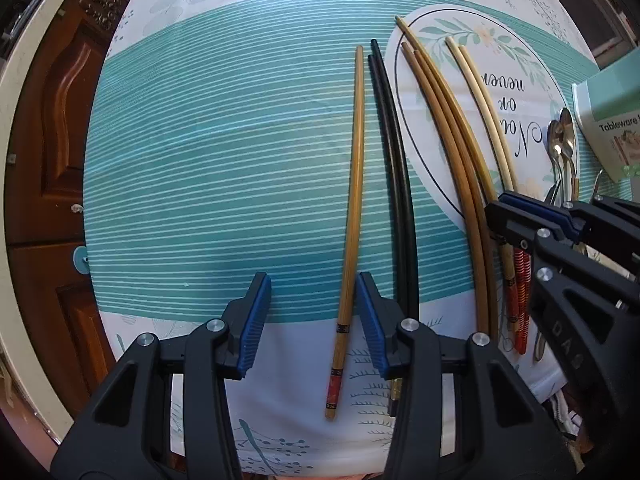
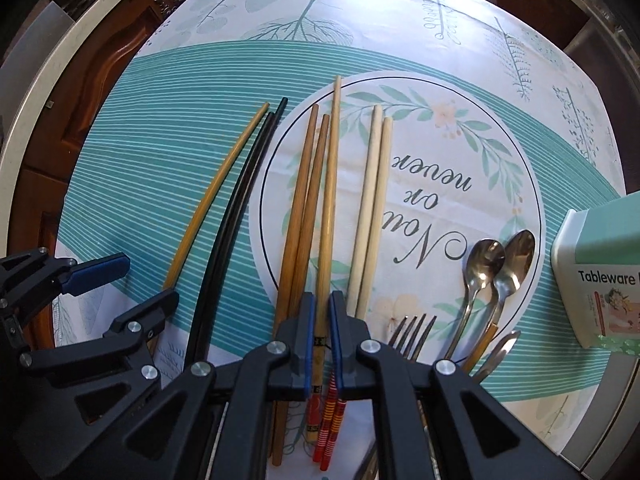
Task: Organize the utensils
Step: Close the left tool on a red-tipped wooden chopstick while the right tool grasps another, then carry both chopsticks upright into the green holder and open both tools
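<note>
Left gripper (image 1: 312, 320), jaws spread, straddles without touching a yellow chopstick (image 1: 352, 216) lying on the tablecloth (image 1: 200, 160) beside a black pair (image 1: 394, 184); right gripper (image 2: 321, 340) pinches another yellow chopstick (image 2: 330, 200) among grouped chopsticks.

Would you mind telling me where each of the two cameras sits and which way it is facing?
Left wrist: on the left gripper, looking down at the tablecloth; its open jaws straddle a lone yellow chopstick; the right gripper shows too.
Right wrist: on the right gripper, looking down, shut on a tan chopstick; the left gripper shows.
Shared: black chopsticks, spoons.
</note>
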The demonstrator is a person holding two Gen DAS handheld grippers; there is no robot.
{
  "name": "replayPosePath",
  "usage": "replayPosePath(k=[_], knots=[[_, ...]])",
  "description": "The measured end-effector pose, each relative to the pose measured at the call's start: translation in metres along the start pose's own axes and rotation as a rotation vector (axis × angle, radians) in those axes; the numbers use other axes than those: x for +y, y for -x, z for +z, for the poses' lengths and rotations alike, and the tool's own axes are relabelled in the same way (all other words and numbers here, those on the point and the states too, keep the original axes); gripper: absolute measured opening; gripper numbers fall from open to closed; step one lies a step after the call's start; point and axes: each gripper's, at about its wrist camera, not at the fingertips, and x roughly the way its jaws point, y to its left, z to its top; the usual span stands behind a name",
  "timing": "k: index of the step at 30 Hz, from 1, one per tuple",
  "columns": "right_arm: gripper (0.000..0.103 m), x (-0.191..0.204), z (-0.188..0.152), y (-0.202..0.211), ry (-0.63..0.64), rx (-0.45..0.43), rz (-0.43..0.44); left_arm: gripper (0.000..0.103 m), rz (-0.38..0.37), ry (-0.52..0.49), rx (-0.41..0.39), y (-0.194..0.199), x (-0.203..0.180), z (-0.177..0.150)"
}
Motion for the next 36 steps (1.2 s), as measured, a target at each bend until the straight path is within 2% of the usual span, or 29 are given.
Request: replayPosePath(k=[3,5,7,12,15,18,21,25,30,36], knots=[[0.007,-0.007,-0.006,0.000,-0.023,0.000,0.039,0.025,-0.015,-0.032,-0.001,0.002,-0.004,0.000],[0.006,-0.018,-0.008,0.000,-0.047,0.013,0.080,0.011,-0.035,-0.051,0.009,0.004,-0.013,0.002],[0.006,-0.027,-0.011,0.000,-0.073,0.025,0.122,0.006,-0.037,-0.057,0.018,0.004,-0.017,0.003],[0.006,-0.050,-0.021,0.001,-0.136,0.039,0.252,0.004,-0.058,-0.036,0.006,0.008,-0.017,0.002],[0.006,-0.064,-0.034,0.005,-0.164,0.021,0.327,0.004,-0.095,-0.006,-0.037,0.014,-0.005,-0.010],[0.006,-0.076,-0.048,0.020,-0.190,-0.020,0.417,0.004,-0.098,0.020,-0.101,0.022,0.001,-0.024],[0.006,-0.086,-0.070,0.042,-0.198,-0.097,0.507,0.004,-0.115,0.050,-0.194,0.040,0.004,-0.039],[0.006,-0.093,-0.092,0.072,-0.147,-0.250,0.538,0.004,-0.130,0.070,-0.350,0.077,-0.001,-0.056],[0.006,-0.107,-0.113,0.102,-0.115,-0.419,0.533,0.004,-0.175,0.073,-0.539,0.127,0.000,-0.061],[0.006,-0.131,-0.126,0.148,-0.127,-0.697,0.477,0.004,-0.258,0.024,-0.787,0.210,-0.045,-0.052]])
